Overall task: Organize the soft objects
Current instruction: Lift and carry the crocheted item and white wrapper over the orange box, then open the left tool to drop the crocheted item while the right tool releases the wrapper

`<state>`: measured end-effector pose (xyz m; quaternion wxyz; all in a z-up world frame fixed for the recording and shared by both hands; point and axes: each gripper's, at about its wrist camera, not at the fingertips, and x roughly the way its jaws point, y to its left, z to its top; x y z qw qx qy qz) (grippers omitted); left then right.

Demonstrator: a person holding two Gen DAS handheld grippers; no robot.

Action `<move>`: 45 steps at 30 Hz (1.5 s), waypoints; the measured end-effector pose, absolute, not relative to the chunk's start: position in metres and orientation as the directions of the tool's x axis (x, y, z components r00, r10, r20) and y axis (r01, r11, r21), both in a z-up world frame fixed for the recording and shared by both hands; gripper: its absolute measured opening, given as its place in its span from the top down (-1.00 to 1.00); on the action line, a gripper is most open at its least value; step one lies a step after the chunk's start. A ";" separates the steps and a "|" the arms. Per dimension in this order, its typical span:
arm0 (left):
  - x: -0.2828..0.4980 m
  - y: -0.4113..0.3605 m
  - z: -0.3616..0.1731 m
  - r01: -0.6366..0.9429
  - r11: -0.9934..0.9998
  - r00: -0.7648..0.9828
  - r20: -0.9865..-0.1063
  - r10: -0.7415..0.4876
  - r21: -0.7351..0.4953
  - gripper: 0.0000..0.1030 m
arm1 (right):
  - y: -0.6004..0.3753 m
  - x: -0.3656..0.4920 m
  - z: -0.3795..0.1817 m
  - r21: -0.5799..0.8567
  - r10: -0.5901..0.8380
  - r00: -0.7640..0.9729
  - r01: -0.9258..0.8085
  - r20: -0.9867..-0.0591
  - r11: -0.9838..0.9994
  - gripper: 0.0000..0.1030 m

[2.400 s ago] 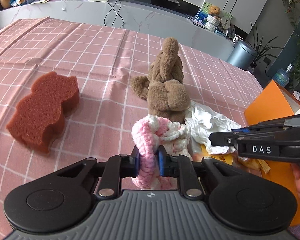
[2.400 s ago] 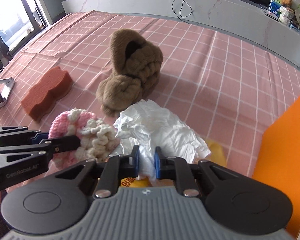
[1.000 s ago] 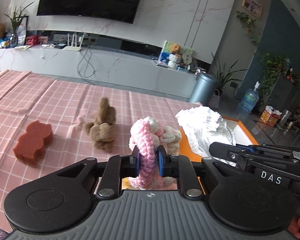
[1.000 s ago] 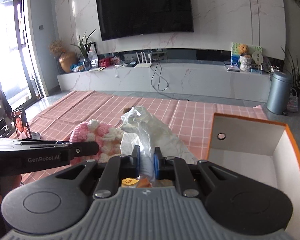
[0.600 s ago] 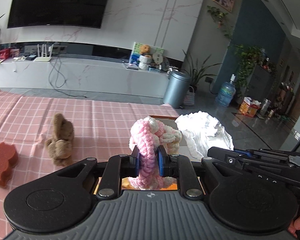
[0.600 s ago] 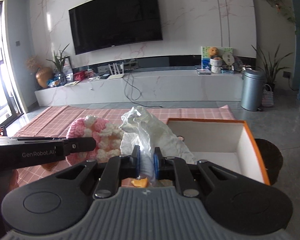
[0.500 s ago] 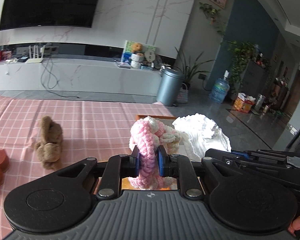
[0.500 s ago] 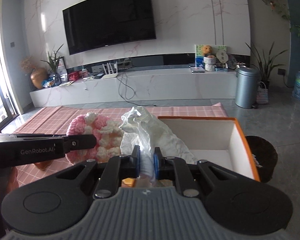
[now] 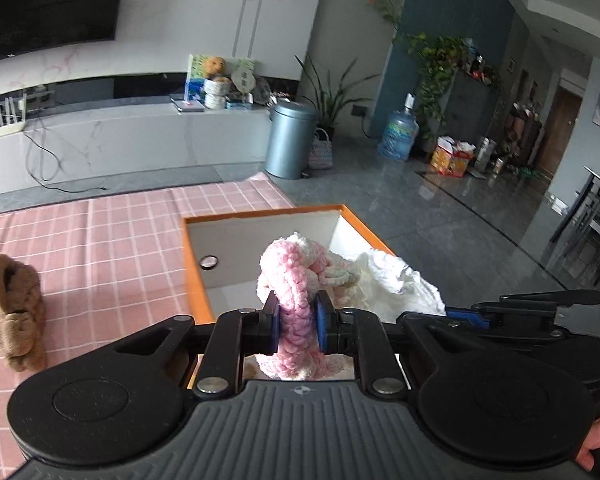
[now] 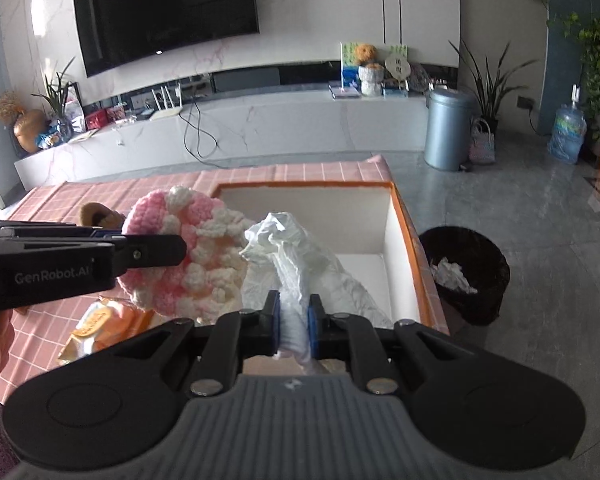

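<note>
My left gripper [image 9: 297, 326] is shut on a pink and white crocheted yarn piece [image 9: 300, 276], held above the near part of an open orange box [image 9: 196, 276] with a white inside. My right gripper [image 10: 294, 326] is shut on a crumpled white cloth [image 10: 300, 264], also over that orange box [image 10: 406, 220]. In the right wrist view the yarn piece [image 10: 188, 256] hangs just left of the cloth, with the left gripper's fingers [image 10: 148, 252] clamped on it. In the left wrist view the white cloth [image 9: 396, 280] sits right of the yarn. A brown plush toy [image 9: 16, 308] lies on the pink checked tablecloth [image 9: 112, 248].
A yellow-orange snack packet [image 10: 92, 328] lies on the tablecloth beside the box. A black waste bin [image 10: 466, 276] with white paper stands on the floor right of the table. A grey metal bin [image 9: 292, 140] and a water bottle [image 9: 398, 134] stand farther back.
Both grippers have swung right with their loads, from over the tablecloth to over the orange box. The plush toy has slid to the left edge of view and the red sponge has left it.
</note>
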<state>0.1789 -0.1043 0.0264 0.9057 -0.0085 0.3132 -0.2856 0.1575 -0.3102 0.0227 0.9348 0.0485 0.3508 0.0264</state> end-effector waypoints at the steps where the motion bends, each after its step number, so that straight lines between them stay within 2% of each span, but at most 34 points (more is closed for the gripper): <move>1: 0.182 -0.108 0.024 0.520 0.832 0.632 -0.567 -0.529 -0.196 0.63 | -0.313 0.162 0.020 0.111 0.082 0.743 -0.010 -0.665 0.994 0.78; 7: 0.196 -0.118 0.012 0.539 0.819 0.598 -0.595 -0.537 -0.198 0.63 | -0.324 0.181 0.000 0.100 0.081 0.686 -0.013 -0.723 0.995 0.78; 12: 0.207 -0.127 0.004 0.540 0.819 0.578 -0.623 -0.527 -0.192 0.63 | -0.321 0.203 -0.008 0.049 0.064 0.674 -0.041 -0.736 0.998 0.78; 26: 0.240 -0.158 -0.027 0.577 0.812 0.500 -0.747 -0.439 -0.090 0.62 | -0.302 0.268 -0.050 -0.177 -0.006 0.528 -0.273 -0.849 0.945 0.77; 31: 0.242 -0.170 -0.037 0.621 0.783 0.469 -0.785 -0.404 -0.032 0.62 | -0.304 0.283 -0.055 -0.148 0.006 0.434 -0.319 -0.901 0.936 0.74; 38: 0.245 -0.178 -0.048 0.658 0.753 0.430 -0.819 -0.380 -0.004 0.58 | -0.313 0.295 -0.067 -0.078 0.036 0.368 -0.291 -0.929 0.953 0.68; 42: 0.246 -0.182 -0.049 0.661 0.750 0.435 -0.824 -0.364 0.018 0.58 | -0.310 0.289 -0.060 -0.079 0.042 0.382 -0.296 -0.923 0.952 0.57; 44: 0.245 -0.183 -0.049 0.664 0.747 0.438 -0.827 -0.353 0.033 0.58 | -0.311 0.286 -0.054 -0.085 0.042 0.398 -0.296 -0.916 0.951 0.45; 45: 0.245 -0.185 -0.050 0.667 0.744 0.441 -0.828 -0.347 0.043 0.58 | -0.311 0.283 -0.050 -0.096 0.035 0.410 -0.295 -0.911 0.951 0.32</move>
